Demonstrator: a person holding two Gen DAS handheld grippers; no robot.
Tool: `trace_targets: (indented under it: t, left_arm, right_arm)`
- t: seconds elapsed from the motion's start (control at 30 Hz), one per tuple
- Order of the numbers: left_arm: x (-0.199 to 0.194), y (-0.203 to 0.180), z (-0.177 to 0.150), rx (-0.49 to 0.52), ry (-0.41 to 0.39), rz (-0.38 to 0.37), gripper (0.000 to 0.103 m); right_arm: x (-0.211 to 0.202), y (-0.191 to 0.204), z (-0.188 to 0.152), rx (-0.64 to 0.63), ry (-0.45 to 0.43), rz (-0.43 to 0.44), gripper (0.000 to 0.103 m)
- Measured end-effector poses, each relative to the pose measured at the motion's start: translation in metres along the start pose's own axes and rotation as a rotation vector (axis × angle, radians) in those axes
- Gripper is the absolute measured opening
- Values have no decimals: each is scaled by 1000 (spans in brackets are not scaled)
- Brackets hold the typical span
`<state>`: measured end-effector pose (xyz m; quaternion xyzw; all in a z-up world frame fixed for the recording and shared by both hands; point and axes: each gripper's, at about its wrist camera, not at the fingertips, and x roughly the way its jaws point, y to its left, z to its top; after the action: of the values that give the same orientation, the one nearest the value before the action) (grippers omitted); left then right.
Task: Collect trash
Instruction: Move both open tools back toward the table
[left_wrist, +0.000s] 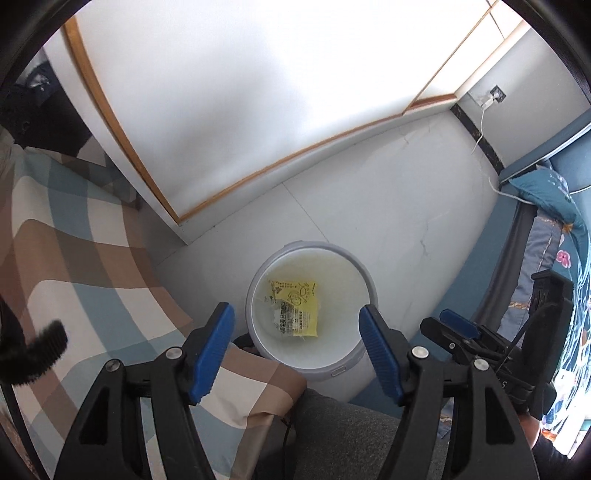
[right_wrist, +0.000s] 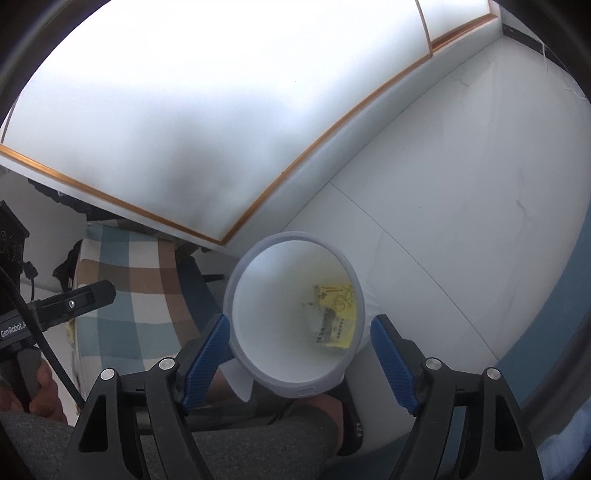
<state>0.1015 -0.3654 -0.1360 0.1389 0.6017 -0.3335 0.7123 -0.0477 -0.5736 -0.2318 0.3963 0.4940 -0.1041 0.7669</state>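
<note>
A white bin with a grey rim (left_wrist: 340, 371) stands on the pale tiled floor, seen from above. A yellow printed wrapper (left_wrist: 295, 306) lies flat at its bottom. My left gripper (left_wrist: 295, 325) hangs over the bin mouth, open, with nothing between its blue pads. In the right wrist view the same bin (right_wrist: 306, 389) fills the centre and the yellow wrapper (right_wrist: 338, 314) rests against its inner right wall. My right gripper (right_wrist: 301, 328) is open above the rim, touching nothing. Each gripper shows in the other's view: the right one (left_wrist: 458, 325) and the left one (right_wrist: 92, 291).
A plaid-covered bed (left_wrist: 92, 258) lies left of the bin and a white wardrobe with wooden trim (left_wrist: 221, 110) stands behind it. Blue floral bedding (left_wrist: 554, 229) is at the right, below a wall socket with a white cable (left_wrist: 495, 96). A person's grey-clad leg (left_wrist: 351, 424) is just in front.
</note>
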Motion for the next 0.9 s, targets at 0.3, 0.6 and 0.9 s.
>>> trace_targets:
  t: [0.3, 0.6, 0.9]
  left_arm:
    - [-102, 23, -19, -122, -324, 111, 74]
    - [-194, 68, -64, -258, -597, 181, 89]
    - [-250, 126, -121, -393, -738, 258, 93]
  right_arm:
    - [-57, 50, 7, -108, -115, 25, 82]
    - [-128, 146, 7, -293, -288, 76, 87]
    - [-165, 258, -26, -487, -384, 182, 94]
